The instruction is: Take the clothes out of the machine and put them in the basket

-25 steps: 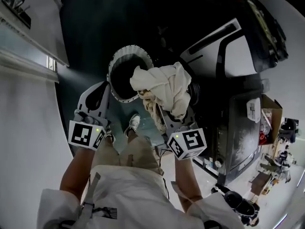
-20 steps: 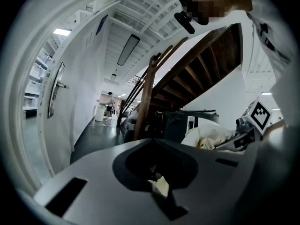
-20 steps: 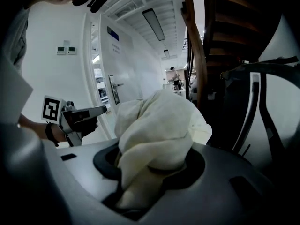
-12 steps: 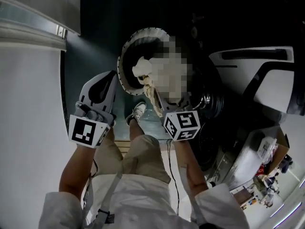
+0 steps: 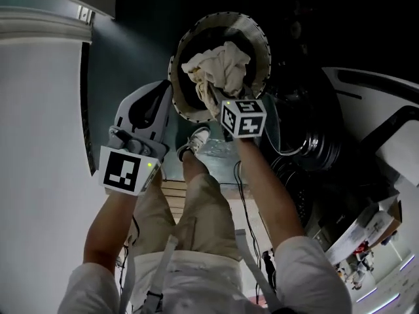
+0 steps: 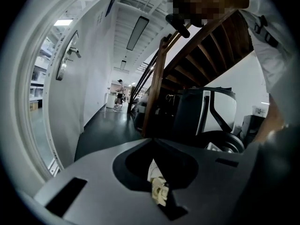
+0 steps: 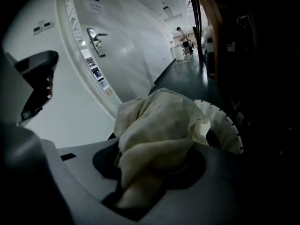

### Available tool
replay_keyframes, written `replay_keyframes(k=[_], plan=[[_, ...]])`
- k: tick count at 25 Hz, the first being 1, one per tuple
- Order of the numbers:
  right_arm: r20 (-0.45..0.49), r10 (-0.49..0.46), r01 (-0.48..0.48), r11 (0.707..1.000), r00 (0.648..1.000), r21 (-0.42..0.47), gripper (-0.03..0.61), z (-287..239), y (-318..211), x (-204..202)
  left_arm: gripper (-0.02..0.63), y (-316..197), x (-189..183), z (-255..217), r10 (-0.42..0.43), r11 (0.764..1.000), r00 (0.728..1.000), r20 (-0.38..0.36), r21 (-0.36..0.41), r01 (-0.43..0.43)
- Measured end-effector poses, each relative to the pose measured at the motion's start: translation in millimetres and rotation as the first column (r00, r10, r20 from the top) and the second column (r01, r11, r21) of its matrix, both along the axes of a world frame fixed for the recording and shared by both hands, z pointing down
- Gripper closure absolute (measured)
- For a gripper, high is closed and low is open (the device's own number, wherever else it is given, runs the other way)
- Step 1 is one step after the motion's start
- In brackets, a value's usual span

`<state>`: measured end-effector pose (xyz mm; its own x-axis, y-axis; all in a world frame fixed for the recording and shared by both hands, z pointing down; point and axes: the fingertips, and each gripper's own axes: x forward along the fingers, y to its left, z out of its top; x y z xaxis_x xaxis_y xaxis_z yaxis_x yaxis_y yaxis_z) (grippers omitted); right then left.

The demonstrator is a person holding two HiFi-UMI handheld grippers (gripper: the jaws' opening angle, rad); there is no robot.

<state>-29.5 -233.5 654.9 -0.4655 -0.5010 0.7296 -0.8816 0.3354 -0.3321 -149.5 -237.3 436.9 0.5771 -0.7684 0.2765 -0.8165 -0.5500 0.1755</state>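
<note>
A bunched cream cloth (image 5: 221,69) hangs in the mouth of the round slatted basket (image 5: 260,39), below my hands in the head view. My right gripper (image 5: 211,97) is shut on the cloth's near end. In the right gripper view the cloth (image 7: 157,125) fills the jaws, and the basket's white rim (image 7: 227,128) shows behind it. My left gripper (image 5: 163,95) hovers just left of the basket rim, shut with nothing held. In the left gripper view its grey jaws (image 6: 152,142) meet at the tips. The washing machine (image 5: 376,110) stands to the right, its round door (image 5: 317,149) dark.
A white wall and door (image 5: 46,110) run along the left, with a dark floor strip (image 5: 124,64) beside the basket. The person's legs and a shoe (image 5: 196,139) are under the grippers. A wooden staircase (image 6: 197,46) rises behind the machine, and a far corridor has people in it.
Both grippers have dropped toward the basket. The held cloth went from above the basket's right edge into its mouth. The left gripper stayed shut and empty.
</note>
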Motion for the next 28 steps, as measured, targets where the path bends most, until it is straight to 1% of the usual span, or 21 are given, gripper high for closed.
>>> replay_keyframes(k=[2, 4, 7, 8, 9, 10, 12, 14, 19, 23, 26, 28], plan=[[-0.031, -0.042, 0.040, 0.996, 0.999, -0.082, 0.370, 52.7, -7.8, -6.6, 0.600, -3.6, 1.6, 19.2, -0.004, 1.000, 1.000, 0.000, -0.013, 0.004], [-0.077, -0.092, 0.079, 0.985, 0.993, -0.154, 0.370, 99.3, -10.0, -9.1, 0.600, -2.3, 4.5, 37.8, -0.002, 0.999, 1.000, 0.001, -0.042, 0.002], [-0.125, -0.111, 0.077, 0.965, 0.986, -0.251, 0.361, 153.6, -12.8, -3.1, 0.600, 2.0, 3.5, 67.9, 0.004, 0.996, 1.000, 0.016, -0.086, -0.003], [-0.134, -0.117, 0.075, 0.955, 0.984, -0.286, 0.330, 168.4, -13.8, -0.4, 0.600, 1.4, 1.8, 76.3, 0.002, 0.996, 1.000, 0.019, -0.091, 0.000], [-0.145, -0.133, 0.080, 0.943, 0.980, -0.323, 0.261, 180.9, -13.1, 2.2, 0.600, 0.4, 0.4, 82.3, -0.003, 0.996, 1.000, 0.019, -0.092, 0.005], [-0.158, -0.160, 0.094, 0.929, 0.974, -0.357, 0.228, 190.7, -10.0, 4.9, 0.600, 0.4, -0.6, 86.5, -0.008, 0.996, 1.000, 0.019, -0.093, 0.010], [-0.182, -0.214, 0.128, 0.911, 0.960, -0.393, 0.215, 201.5, -3.5, 10.0, 0.600, 3.1, -1.9, 92.5, -0.011, 0.995, 1.000, 0.026, -0.100, 0.014], [-0.196, -0.234, 0.143, 0.910, 0.952, -0.390, 0.208, 202.1, -4.6, 14.3, 0.600, 4.5, -2.4, 94.8, -0.010, 0.994, 0.999, 0.033, -0.107, 0.013], [-0.204, -0.235, 0.144, 0.913, 0.950, -0.382, 0.201, 187.0, -2.9, 17.7, 0.600, 1.6, 4.7, 81.5, 0.002, 0.995, 1.000, 0.027, -0.100, 0.000], [-0.206, -0.211, 0.131, 0.929, 0.955, -0.347, 0.201, 159.3, -7.1, 21.4, 0.600, -3.6, 14.0, 58.9, 0.021, 0.996, 1.000, 0.011, -0.083, -0.020], [-0.218, -0.216, 0.140, 0.938, 0.952, -0.316, 0.201, 133.5, -7.4, 22.3, 0.600, -3.9, 16.7, 40.9, 0.035, 0.997, 0.999, 0.006, -0.074, -0.035], [-0.204, -0.202, 0.135, 0.944, 0.958, -0.301, 0.202, 115.3, -6.1, 22.1, 0.600, -3.3, 18.3, 27.4, 0.045, 0.997, 0.999, 0.004, -0.062, -0.045]])
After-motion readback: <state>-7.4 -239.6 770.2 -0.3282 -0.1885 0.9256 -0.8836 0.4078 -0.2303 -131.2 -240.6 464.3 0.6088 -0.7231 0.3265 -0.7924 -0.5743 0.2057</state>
